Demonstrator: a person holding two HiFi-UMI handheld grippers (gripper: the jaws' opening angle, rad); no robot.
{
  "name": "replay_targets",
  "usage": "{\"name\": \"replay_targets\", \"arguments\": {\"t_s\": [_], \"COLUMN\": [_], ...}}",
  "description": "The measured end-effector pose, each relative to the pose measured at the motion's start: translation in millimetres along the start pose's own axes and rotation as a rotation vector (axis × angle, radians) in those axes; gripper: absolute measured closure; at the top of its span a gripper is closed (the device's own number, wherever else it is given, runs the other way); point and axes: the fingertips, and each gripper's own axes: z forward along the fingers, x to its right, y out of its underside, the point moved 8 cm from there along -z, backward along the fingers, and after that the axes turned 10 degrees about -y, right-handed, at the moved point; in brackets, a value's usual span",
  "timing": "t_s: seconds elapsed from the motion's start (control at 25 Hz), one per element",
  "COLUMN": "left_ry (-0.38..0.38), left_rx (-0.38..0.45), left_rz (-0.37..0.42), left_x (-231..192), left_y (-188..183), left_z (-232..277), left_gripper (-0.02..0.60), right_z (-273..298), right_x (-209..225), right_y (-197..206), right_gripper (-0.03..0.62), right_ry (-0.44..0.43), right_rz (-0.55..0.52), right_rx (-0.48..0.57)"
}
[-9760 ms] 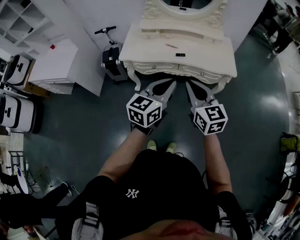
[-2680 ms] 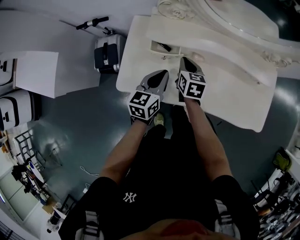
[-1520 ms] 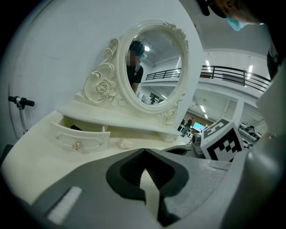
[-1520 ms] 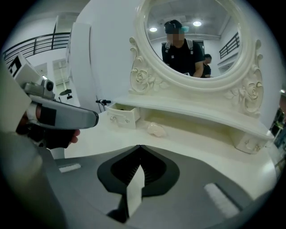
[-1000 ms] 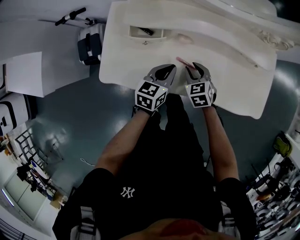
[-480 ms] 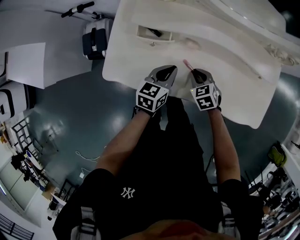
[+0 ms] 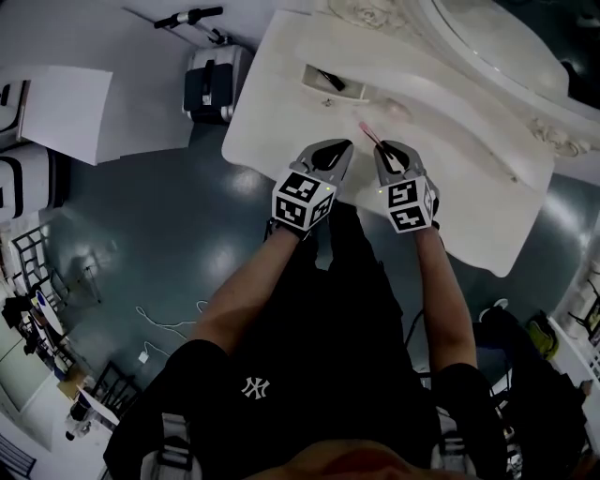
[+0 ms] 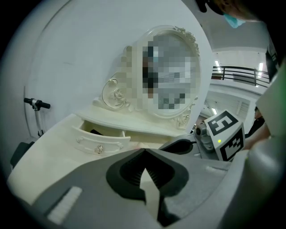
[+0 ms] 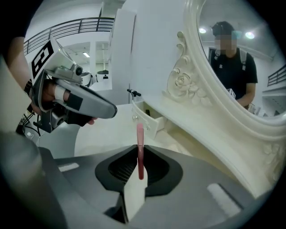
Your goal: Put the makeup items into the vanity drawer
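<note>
The white vanity (image 7: 281, 131) has a small drawer (image 7: 333, 84) standing open at its back left, with a dark item (image 7: 330, 79) lying inside. My right gripper (image 7: 382, 148) is shut on a thin pink makeup stick (image 7: 368, 134), which points towards the drawer. In the right gripper view the pink stick (image 9: 140, 143) stands up between the shut jaws (image 9: 140, 150), with the drawer (image 9: 147, 118) beyond. My left gripper (image 7: 341, 147) hovers beside it over the tabletop, shut and empty (image 8: 144, 150). The drawer front (image 8: 100, 141) lies ahead to its left.
An oval mirror (image 7: 487, 47) in a carved frame rises behind the tabletop. On the floor left of the vanity stand a dark case (image 7: 211, 89), a scooter handlebar (image 7: 187, 17) and a white cabinet (image 7: 56, 98). The vanity's front edge (image 7: 469, 248) is just ahead of my legs.
The pink stick lay on the tabletop a second ago; now my right gripper holds it above the top. Both grippers have stayed side by side near the front edge.
</note>
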Motion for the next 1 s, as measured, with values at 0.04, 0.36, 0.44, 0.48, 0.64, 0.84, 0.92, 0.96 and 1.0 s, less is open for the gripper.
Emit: {"name": "replay_targets", "arguments": {"t_s": [0.04,0.36,0.44,0.48,0.64,0.84,0.92,0.96,1.0], "left_ry": [-0.008,-0.069,-0.084,-0.091,-0.114,-0.148,-0.16,-0.166,-0.171], "left_rx": [0.01,0.075,0.086,0.09,0.101,0.106,0.103,0.102,0.1], "left_rz": [-0.001,-0.009,-0.012,-0.014,-0.028,-0.046,-0.054,-0.057,-0.06], "left_x": [-3.3,-28.9,-34.0,-36.2,-43.4,-53.8,-57.2,-58.8,-60.2], "left_y": [-3.2,-30.6,-37.0,-39.5,-45.9,-51.2,-51.7,-51.6,-51.5], "left_z": [-3.4,-25.0,-27.2,-27.9,-27.1,-21.1,-18.6,-17.2,-15.7], "left_gripper": [0.58,0.581,0.581,0.58,0.581,0.58,0.581,0.581,0.58], "right_z": [1.0,22.2,30.5,35.2,54.6,76.7,83.8,87.2,90.4], "right_x": [-0.2,0.4,4.9,7.2,15.5,22.5,23.1,23.5,24.0], "right_y": [-8.9,-71.0,-84.3,-90.4,-109.2,-117.8,-117.1,-116.5,-115.8], "right_gripper": [0.523,0.523,0.523,0.523,0.523,0.523,0.523,0.523,0.523], "right_ry": [0.0,0.001,0.001,-0.001,-0.009,-0.03,-0.042,-0.046,-0.049], "right_rz": [-0.014,-0.137,-0.174,-0.197,-0.288,-0.382,-0.404,-0.412,-0.42], "right_rx": [0.014,0.06,0.062,0.059,0.037,0.001,-0.006,-0.009,-0.012]}}
